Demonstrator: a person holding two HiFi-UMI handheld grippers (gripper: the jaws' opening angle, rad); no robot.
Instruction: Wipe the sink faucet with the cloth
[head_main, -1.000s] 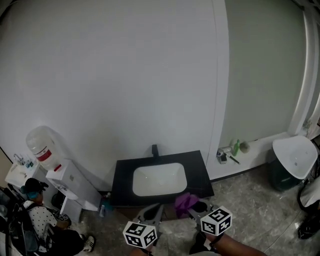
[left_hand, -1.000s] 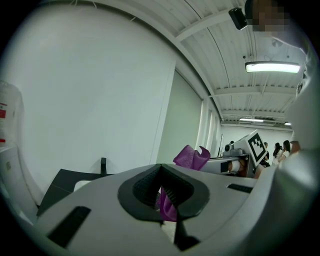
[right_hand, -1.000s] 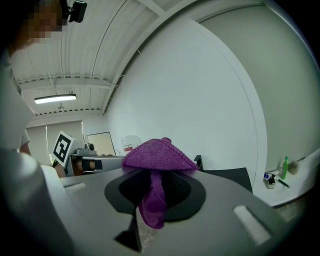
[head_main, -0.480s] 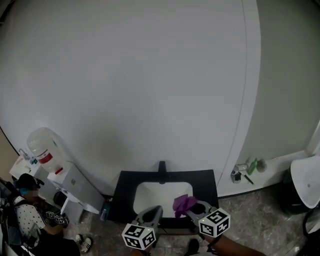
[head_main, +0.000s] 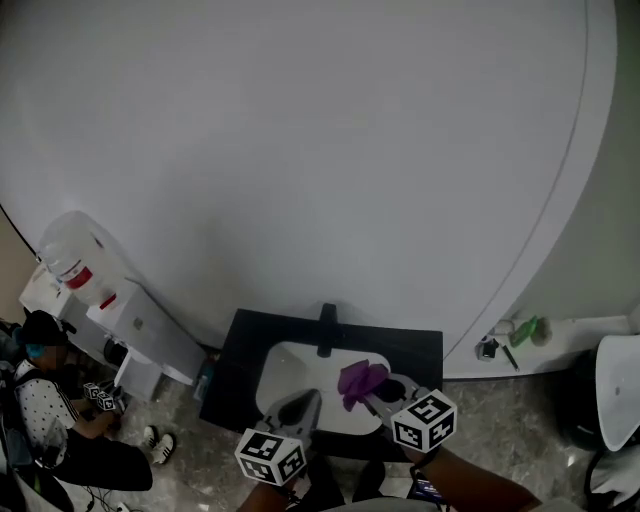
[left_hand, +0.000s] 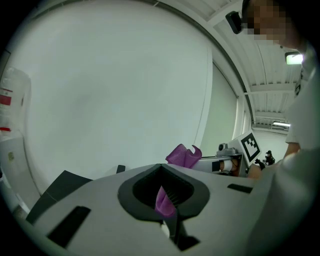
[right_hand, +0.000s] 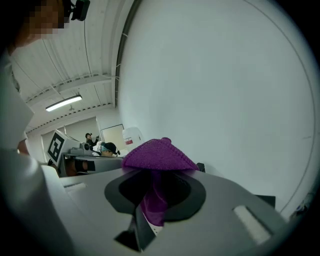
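A black faucet (head_main: 326, 328) stands at the back of a white basin (head_main: 288, 366) set in a black counter (head_main: 232, 362). My right gripper (head_main: 372, 392) is shut on a purple cloth (head_main: 360, 379), which bunches above the basin's right half, just short of the faucet. In the right gripper view the cloth (right_hand: 157, 155) drapes over the jaws of this gripper (right_hand: 155, 192). My left gripper (head_main: 303, 402) hovers over the basin's front edge, jaws together. In the left gripper view a purple sliver shows in the slot of the left gripper (left_hand: 165, 197); I cannot tell what it is.
A water dispenser (head_main: 72, 262) and a white cabinet (head_main: 140, 330) stand left of the counter, with a seated person (head_main: 45, 415) beyond. A ledge at the right carries a green bottle (head_main: 526, 329). A white bin (head_main: 620, 380) is at far right. A bare white wall rises behind.
Both grippers have moved forward from the counter's front edge to over the basin, bringing the purple cloth closer to the faucet. The head view has tilted and shifted towards the wall.
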